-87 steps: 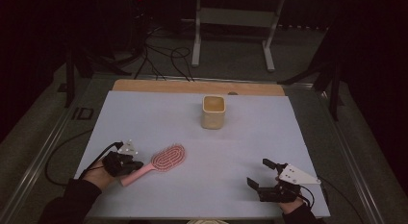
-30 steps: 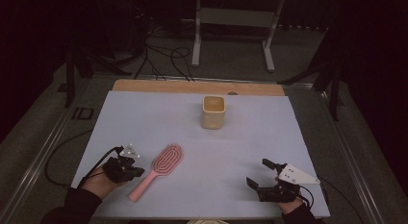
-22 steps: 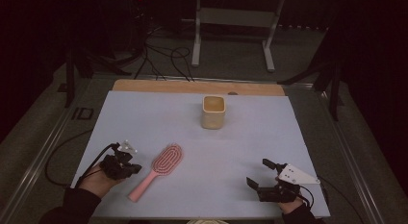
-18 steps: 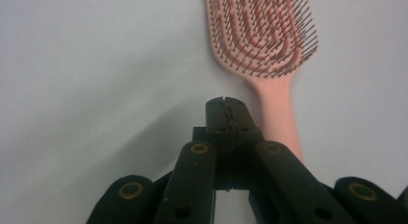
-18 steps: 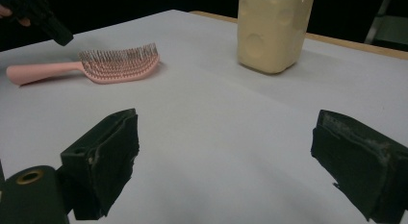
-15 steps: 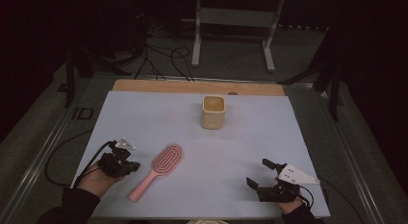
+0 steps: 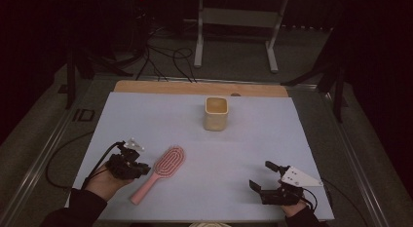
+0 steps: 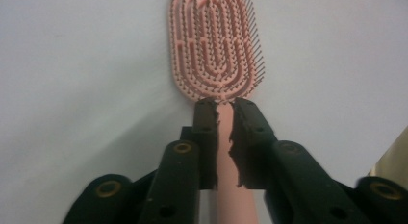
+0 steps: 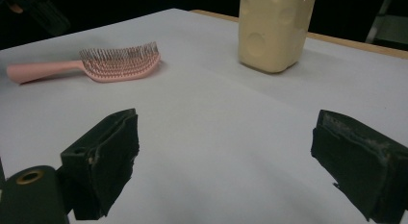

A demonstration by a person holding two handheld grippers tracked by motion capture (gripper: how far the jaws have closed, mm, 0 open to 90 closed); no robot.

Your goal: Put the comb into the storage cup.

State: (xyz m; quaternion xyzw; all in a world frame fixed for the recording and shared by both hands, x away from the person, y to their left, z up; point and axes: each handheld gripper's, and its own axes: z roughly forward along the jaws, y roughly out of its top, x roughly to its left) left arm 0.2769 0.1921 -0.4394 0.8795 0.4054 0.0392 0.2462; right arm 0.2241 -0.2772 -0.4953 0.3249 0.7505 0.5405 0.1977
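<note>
- Pink hairbrush (image 7: pixel 168 163) lies flat on the pale desk (image 7: pixel 268 139), out at about eight o'clock from the desk's middle in the high view. Bristles face up, the head points to one o'clock and the handle trails to seven.
- Left hand-held gripper (image 7: pixel 141 168) comes in from the brush's nine o'clock side, tips at the neck where handle meets head.
- In the left gripper view, the left hand-held gripper (image 8: pixel 224 106) straddles the handle of the hairbrush (image 8: pixel 214 46). Its jaws have just been opening and stand slightly apart, with the handle between them and no real squeeze on it.
- My read: this is the let-go, with the brush set down and the grip coming off.
- To do it well, widen the jaws a touch more before pulling away, because those ragged pads sit very close to the handle and could drag it.
- Come straight up off the handle, not sideways, or the brush will likely swivel on the smooth sheet.
- Right hand-held gripper (image 7: pixel 263 176) sits at five o'clock on the desk, well apart from the brush. In its own view the right hand-held gripper (image 9: pixel 226 166) has jaws spread wide with nothing between them.
- Cream cup (image 7: pixel 215 115) stands upright toward twelve o'clock, well clear of the brush, so there's no risk of a knock there.
- From the right gripper view the hairbrush (image 9: pixel 120 63) rests level, bristles up, with the cream cup (image 9: pixel 274 31) off at its two o'clock.
</note>
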